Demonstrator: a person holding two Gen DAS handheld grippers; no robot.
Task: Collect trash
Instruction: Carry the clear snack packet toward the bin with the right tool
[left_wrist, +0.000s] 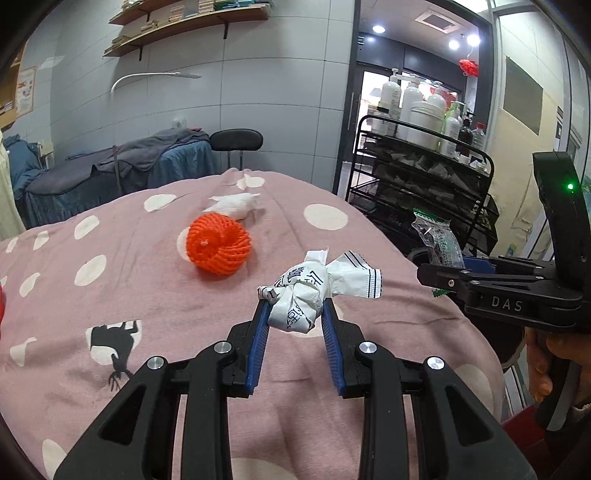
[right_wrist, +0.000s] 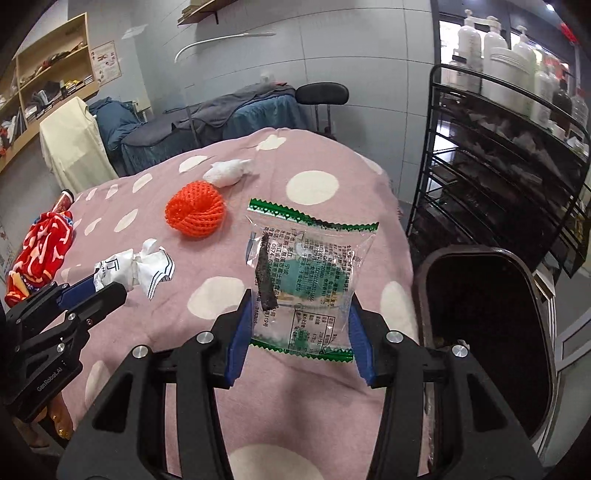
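My left gripper is shut on a crumpled white printed wrapper and holds it above the pink dotted bedspread. My right gripper is shut on a clear plastic snack wrapper with green edges, held upright above the bed's right side. The snack wrapper also shows in the left wrist view, in the right gripper. The left gripper with the white wrapper shows in the right wrist view. An orange foam net and a crumpled white tissue lie on the bed.
An open dark trash bin stands on the floor right of the bed. A black wire rack with bottles stands behind it. A red patterned cloth lies at the bed's left edge. Another bed and a stool stand behind.
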